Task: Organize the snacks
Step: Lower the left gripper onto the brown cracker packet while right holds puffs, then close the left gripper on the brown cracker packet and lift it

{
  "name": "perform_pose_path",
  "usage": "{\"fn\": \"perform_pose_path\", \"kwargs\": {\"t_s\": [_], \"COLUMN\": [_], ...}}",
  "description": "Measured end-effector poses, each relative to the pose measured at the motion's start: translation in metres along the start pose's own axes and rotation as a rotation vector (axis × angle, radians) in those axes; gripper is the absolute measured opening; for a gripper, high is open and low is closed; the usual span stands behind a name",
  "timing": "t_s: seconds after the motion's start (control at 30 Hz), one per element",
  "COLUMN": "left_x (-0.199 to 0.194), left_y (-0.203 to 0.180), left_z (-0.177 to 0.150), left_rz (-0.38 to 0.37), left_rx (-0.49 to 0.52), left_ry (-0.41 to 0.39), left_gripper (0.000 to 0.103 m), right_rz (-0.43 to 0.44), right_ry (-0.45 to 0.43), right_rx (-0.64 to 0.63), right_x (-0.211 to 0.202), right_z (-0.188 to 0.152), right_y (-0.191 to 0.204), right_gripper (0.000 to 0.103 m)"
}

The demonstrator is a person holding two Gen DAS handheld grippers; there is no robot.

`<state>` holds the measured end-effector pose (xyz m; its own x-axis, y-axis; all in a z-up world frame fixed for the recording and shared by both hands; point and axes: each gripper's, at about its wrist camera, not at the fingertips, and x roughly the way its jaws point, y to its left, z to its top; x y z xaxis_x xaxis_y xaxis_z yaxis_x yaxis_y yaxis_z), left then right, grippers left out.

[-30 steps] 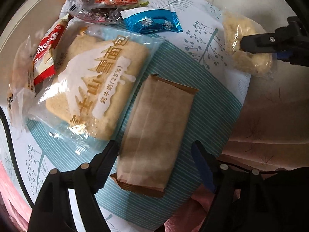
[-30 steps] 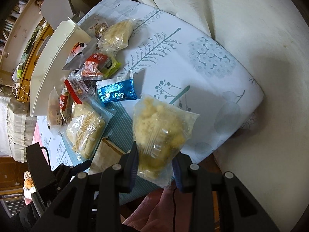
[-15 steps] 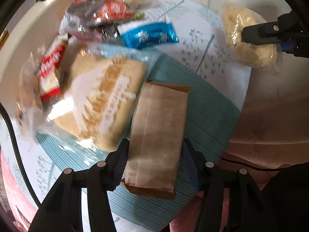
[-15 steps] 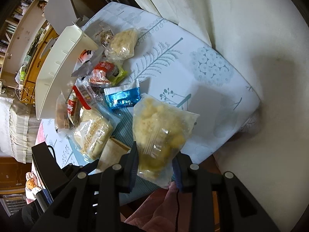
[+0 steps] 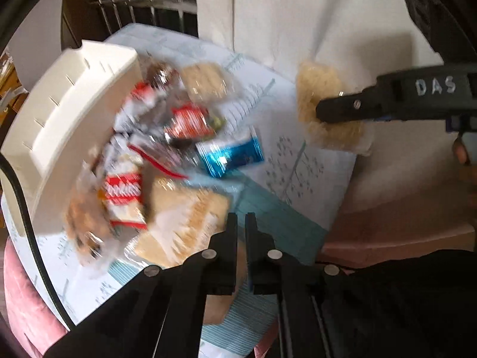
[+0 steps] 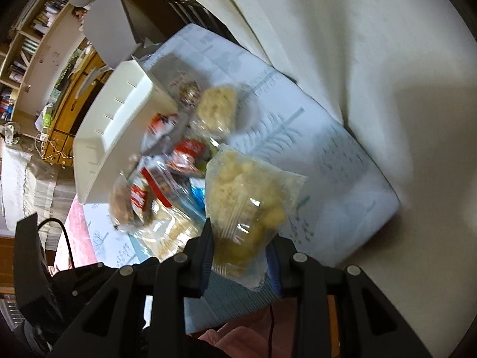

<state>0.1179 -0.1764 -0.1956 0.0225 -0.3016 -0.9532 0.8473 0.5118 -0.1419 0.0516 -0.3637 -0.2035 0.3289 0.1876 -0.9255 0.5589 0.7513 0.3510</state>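
Note:
My left gripper [image 5: 241, 223] is shut on the brown paper packet [image 5: 219, 304], which shows edge-on between and below the fingers, lifted off the table. My right gripper [image 6: 240, 238] is shut on a clear bag of pale yellow crumbly snack [image 6: 247, 197], held in the air; the bag also shows in the left wrist view [image 5: 325, 110]. A pile of snacks lies on the table: a large bread pack [image 5: 184, 223], a blue foil packet [image 5: 231, 156], red and white packets [image 5: 123, 194] and another pale snack bag [image 5: 205, 79].
A white plastic basket [image 5: 71, 131] stands at the left of the pile, on a white tablecloth with a teal patch [image 5: 277, 217]. A white wall [image 6: 342, 44] is behind the table. A pink cushion [image 5: 21, 298] is at the lower left.
My left gripper has closed on the brown packet and lifted it away from the table. My right gripper has risen a little with the yellow snack bag still in it.

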Motion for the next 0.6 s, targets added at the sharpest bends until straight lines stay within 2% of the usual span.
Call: {"fn": "perform_pose_path", "kwargs": {"t_s": [0.13,0.3,0.4,0.47,0.6], "left_x": [-0.007,-0.013,-0.015,-0.016,-0.021], "left_y": [0.019,0.027,0.033,0.040,0.051], "left_z": [0.005,-0.010,-0.019,-0.025,-0.046], "left_rz": [0.008,0.007,0.025,0.039,0.078], "left_rx": [-0.026,-0.053,-0.090,-0.122,-0.198], "left_ry": [-0.002,0.022,0.026,0.023,0.011], "left_gripper": [0.003,0.003,0.012,0.021,0.029], "right_rz": [0.020,0.030,0.031,0.031,0.035], "right_ry": [-0.018,-0.028,-0.018,-0.012,0.003], "right_rx": [-0.031,-0.062,-0.068,-0.071,-0.087], "right_x": [-0.005,-0.008,-0.006,-0.005,-0.001], "right_z": [0.013,0.018,0.013,0.008,-0.006], "right_y": [0.013,0.023,0.024,0.025,0.027], "right_gripper": [0.031,0.031,0.031,0.031,0.031]}}
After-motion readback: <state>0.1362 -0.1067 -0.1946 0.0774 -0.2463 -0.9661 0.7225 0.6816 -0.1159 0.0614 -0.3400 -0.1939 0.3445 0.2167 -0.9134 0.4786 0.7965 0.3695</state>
